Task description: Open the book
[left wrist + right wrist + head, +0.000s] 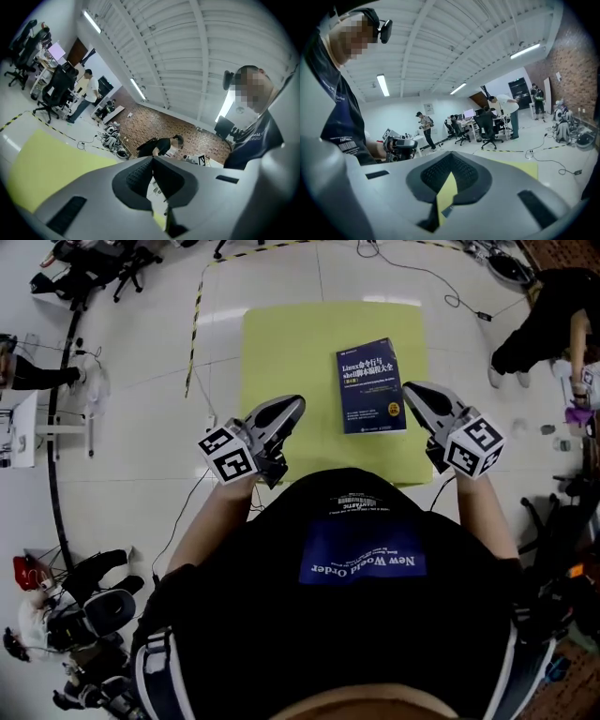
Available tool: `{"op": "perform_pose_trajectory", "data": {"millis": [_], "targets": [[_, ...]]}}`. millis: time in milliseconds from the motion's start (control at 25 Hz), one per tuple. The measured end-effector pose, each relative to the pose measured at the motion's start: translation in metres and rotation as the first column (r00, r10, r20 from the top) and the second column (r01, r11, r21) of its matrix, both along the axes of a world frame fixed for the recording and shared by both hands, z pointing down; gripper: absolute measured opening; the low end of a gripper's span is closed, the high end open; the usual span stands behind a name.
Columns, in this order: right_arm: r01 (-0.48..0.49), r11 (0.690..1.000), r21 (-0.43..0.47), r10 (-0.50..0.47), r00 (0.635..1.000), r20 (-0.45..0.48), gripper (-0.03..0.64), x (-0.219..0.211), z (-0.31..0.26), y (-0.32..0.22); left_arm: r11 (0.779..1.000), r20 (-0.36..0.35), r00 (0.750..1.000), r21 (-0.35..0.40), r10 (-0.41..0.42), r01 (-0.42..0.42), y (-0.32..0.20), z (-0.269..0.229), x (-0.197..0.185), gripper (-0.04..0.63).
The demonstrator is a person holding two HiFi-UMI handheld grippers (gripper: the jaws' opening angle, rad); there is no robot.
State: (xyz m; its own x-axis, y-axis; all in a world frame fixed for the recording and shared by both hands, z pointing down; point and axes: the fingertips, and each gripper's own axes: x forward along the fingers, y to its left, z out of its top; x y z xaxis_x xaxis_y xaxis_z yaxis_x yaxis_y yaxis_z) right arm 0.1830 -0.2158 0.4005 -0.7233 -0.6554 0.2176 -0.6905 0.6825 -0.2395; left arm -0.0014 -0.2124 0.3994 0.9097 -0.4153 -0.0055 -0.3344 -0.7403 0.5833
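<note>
Yellow table (281, 362) extends past the closed book (370, 385) on every edge.

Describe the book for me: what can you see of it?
The book is closed and lies flat, front cover up, on the yellow table, right of its middle and slightly askew. Its cover is dark blue with white title print and a small yellow label. Nothing rests on it. The right gripper points close to its right edge; contact is unclear.
</note>
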Motion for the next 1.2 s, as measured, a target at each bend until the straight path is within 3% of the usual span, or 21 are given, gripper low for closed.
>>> {"op": "perform_pose_trajectory", "data": {"millis": [240, 360, 440, 520, 560, 600, 680, 760, 840, 880, 920, 1000, 1080, 1120, 1200], "targets": [[-0.039, 0.999, -0.010, 0.040, 0.999, 0.011, -0.012, 0.020, 0.014, -0.002, 0.999, 0.073, 0.996, -0.031, 0.042, -0.040, -0.017, 0.027, 0.036, 0.006], [-0.088, 0.996, -0.012, 0.088, 0.996, 0.020, -0.012, 0.041, 0.021, -0.001, 0.995, 0.180, 0.980, -0.076, 0.083, -0.071, -0.034, 0.057, 0.066, 0.008], [-0.122, 0.992, -0.014, 0.122, 0.992, 0.027, -0.012, 0.056, 0.027, 0.003, 0.990, 0.279, 0.952, -0.098, 0.122, -0.098, -0.044, 0.080, 0.092, 0.008], [-0.152, 0.988, -0.019, 0.153, 0.987, 0.043, -0.012, 0.069, 0.037, 0.011, 0.983, 0.400, 0.898, -0.089, 0.183, -0.161, -0.049, 0.100, 0.122, 0.008], [-0.166, 0.986, -0.023, 0.167, 0.984, 0.055, -0.012, 0.076, 0.043, 0.016, 0.974, 0.464, 0.857, -0.075, 0.225, -0.215, -0.049, 0.109, 0.139, 0.010], [-0.179, 0.983, -0.026, 0.181, 0.981, 0.069, -0.012, 0.083, 0.049, 0.019, 0.957, 0.528, 0.804, -0.060, 0.273, -0.285, -0.049, 0.119, 0.158, 0.055], [-0.202, 0.979, -0.031, 0.204, 0.975, 0.094, -0.012, 0.099, 0.062, 0.025, 0.898, 0.652, 0.667, -0.048, 0.361, -0.438, -0.045, 0.141, 0.195, 0.108], [-0.216, 0.976, -0.034, 0.218, 0.969, 0.112, -0.012, 0.116, 0.070, 0.030, 0.821, 0.749, 0.517, -0.063, 0.415, -0.568, -0.039, 0.163, 0.225, 0.155], [-0.229, 0.973, -0.036, 0.231, 0.965, 0.124, -0.012, 0.131, 0.076, 0.036, 0.719, 0.835, 0.349, -0.078, 0.425, -0.690, -0.035, 0.184, 0.246, 0.181], [-0.237, 0.971, -0.036, 0.239, 0.962, 0.129, -0.012, 0.138, 0.079, 0.040, 0.646, 0.874, 0.251, -0.089, 0.415, -0.758, -0.032, 0.196, 0.252, 0.183], [-0.246, 0.969, -0.038, 0.249, 0.959, 0.135, -0.012, 0.143, 0.082, 0.043, 0.556, 0.908, 0.146, -0.108, 0.393, -0.824, -0.027, 0.209, 0.253, 0.191], [-0.270, 0.962, -0.050, 0.274, 0.949, 0.155, -0.012, 0.153, 0.086, 0.049, 0.349, 0.947, -0.059, -0.174, 0.317, -0.921, -0.018, 0.234, 0.250, 0.221], [-0.292, 0.954, -0.070, 0.301, 0.933, 0.196, -0.012, 0.162, 0.086, 0.053, 0.163, 0.944, -0.223, -0.266, 0.243, -0.950, -0.013, 0.251, 0.243, 0.235], [-0.300, 0.951, -0.074, 0.309, 0.926, 0.217, -0.012, 0.167, 0.085, 0.055, 0.087, 0.931, -0.295, -0.319, 0.213, -0.944, -0.012, 0.258, 0.240, 0.243], [-0.309, 0.948, -0.075, 0.318, 0.918, 0.238, -0.012, 0.176, 0.086, 0.056, -0.033, 0.890, -0.433, -0.433, 0.142, -0.901, -0.016, 0.270, 0.232, 0.264]]}}
